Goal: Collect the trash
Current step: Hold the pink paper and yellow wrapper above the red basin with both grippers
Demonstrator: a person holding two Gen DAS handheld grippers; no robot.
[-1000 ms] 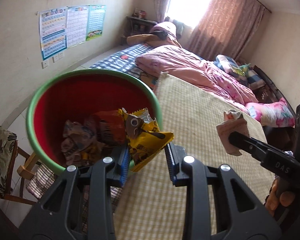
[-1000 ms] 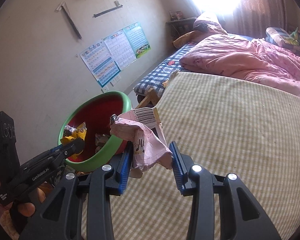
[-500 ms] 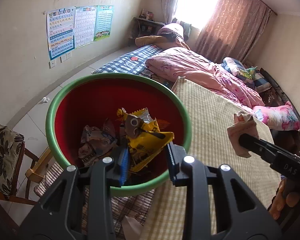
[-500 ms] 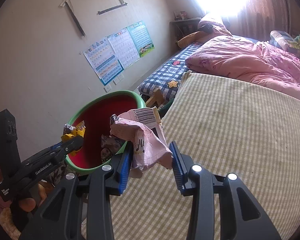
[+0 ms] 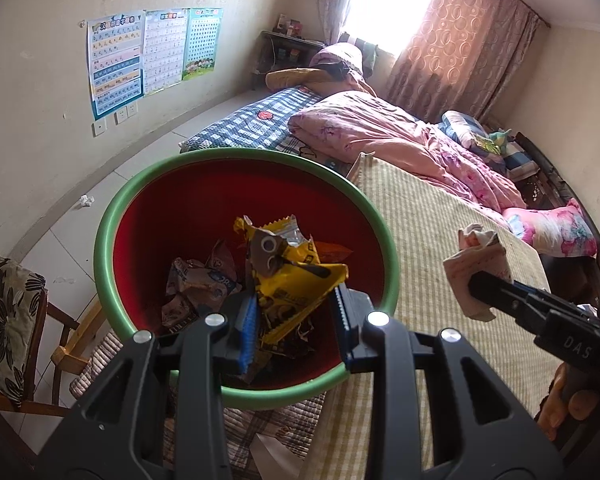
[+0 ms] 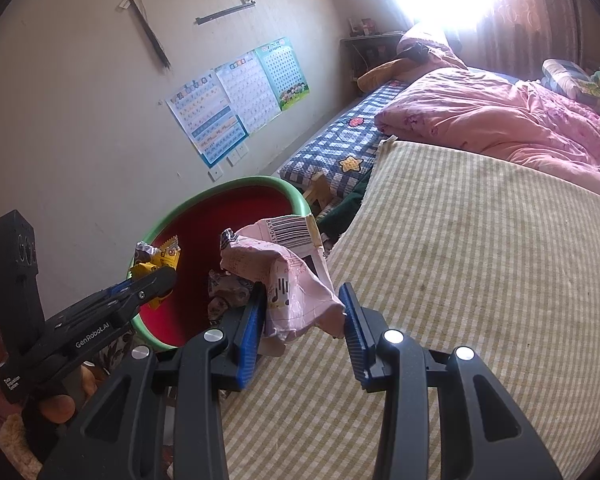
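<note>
Here, at far left of the left wrist view, a wooden chair with a floral cushion (image 5: 8,312) stands on the tiled floor. Next to it, the round red plastic basin with a green rim (image 5: 112,216) holds several crumpled brown wrappers (image 5: 196,284). The left gripper (image 5: 296,322) is positioned over the basin interior; its 2 blue-padded jaws are nearly closed and clamp a torn yellow foil snack wrapper (image 5: 292,276), which hangs above the wrappers already in the basin.

To the right of the basin lies a yellow-and-white checked woven mat (image 5: 428,232) covering the bed. The right gripper (image 6: 304,320) is positioned over the mat's edge, just beside the basin rim. Its jaws are narrowly open and pinch a crumpled pink paper package with a barcode (image 6: 288,276). Farther right, a rumpled pink quilt (image 5: 380,132) lies across the bed, beyond the mat.
</note>
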